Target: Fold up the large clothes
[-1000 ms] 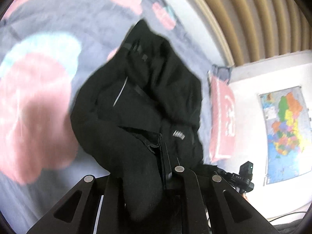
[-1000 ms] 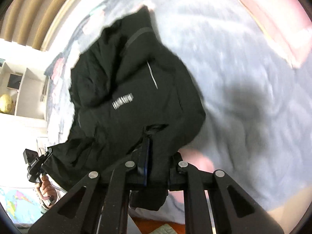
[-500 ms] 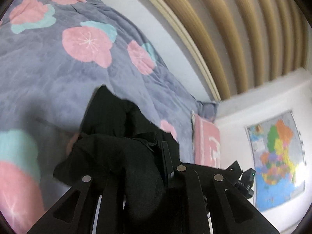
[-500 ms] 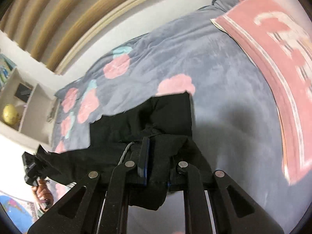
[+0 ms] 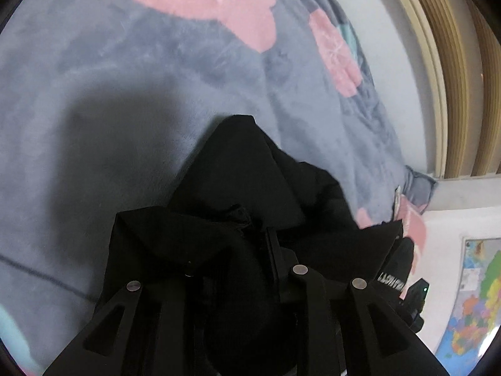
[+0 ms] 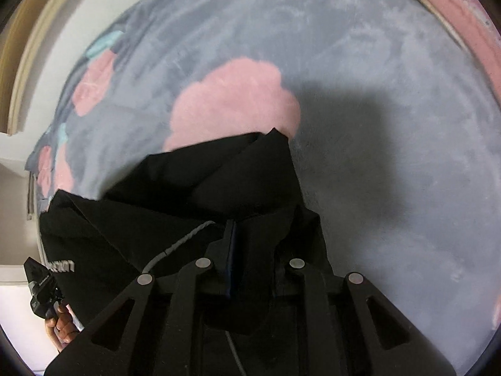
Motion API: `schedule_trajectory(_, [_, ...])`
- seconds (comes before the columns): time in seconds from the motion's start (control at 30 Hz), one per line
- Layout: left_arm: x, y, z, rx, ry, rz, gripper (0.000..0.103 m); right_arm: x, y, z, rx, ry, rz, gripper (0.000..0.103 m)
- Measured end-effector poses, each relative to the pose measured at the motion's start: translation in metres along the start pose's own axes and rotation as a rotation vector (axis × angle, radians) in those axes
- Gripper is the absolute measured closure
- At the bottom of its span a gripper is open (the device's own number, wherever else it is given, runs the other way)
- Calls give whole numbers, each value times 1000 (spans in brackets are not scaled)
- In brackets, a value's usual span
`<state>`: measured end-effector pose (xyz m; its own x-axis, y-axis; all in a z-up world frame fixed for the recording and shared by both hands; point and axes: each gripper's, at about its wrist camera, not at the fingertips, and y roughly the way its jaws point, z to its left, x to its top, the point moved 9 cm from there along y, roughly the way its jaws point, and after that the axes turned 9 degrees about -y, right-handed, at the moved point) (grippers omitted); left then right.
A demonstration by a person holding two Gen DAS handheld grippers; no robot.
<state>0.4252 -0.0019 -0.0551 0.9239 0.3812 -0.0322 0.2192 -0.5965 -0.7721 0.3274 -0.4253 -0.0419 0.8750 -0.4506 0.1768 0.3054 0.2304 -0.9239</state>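
A black jacket (image 5: 250, 169) with white lettering lies bunched on a grey blanket (image 5: 125, 78) printed with pink flowers. My left gripper (image 5: 244, 238) has jacket cloth between its jaws, and they are opening; cloth hides one finger. In the right wrist view the same jacket (image 6: 203, 188) folds over onto the blanket (image 6: 375, 125). My right gripper (image 6: 255, 228) pinches the jacket's edge beside a grey cord, its jaws just starting to ease apart. The left gripper (image 6: 39, 285) and a hand (image 6: 59, 326) show at the lower left there.
A pink pillow (image 6: 454, 6) lies at the blanket's far edge. A slatted wooden wall (image 5: 463, 62) rises behind the bed. A coloured map (image 5: 476, 297) hangs on the white wall at right. The right gripper (image 5: 413, 300) shows beyond the jacket.
Both grippers swept across the bed and came down with the jacket. It hung spread out before; now it sits low and bunched on the blanket close to the fingers.
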Motion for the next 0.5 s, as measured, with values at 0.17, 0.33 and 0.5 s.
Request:
schedule_trajectory(0.17, [-7, 1, -6, 37, 113, 14, 78, -2, 5, 3, -17, -39, -9, 83])
schedule_trajectory(0.33, [-14, -32, -24, 17, 243, 75, 71, -6, -22, 9, 12, -74, -6, 75])
schedule_trajectory(0.5, [-32, -115, -42, -176, 285, 86, 48, -18, -93, 13, 82, -110, -97, 45])
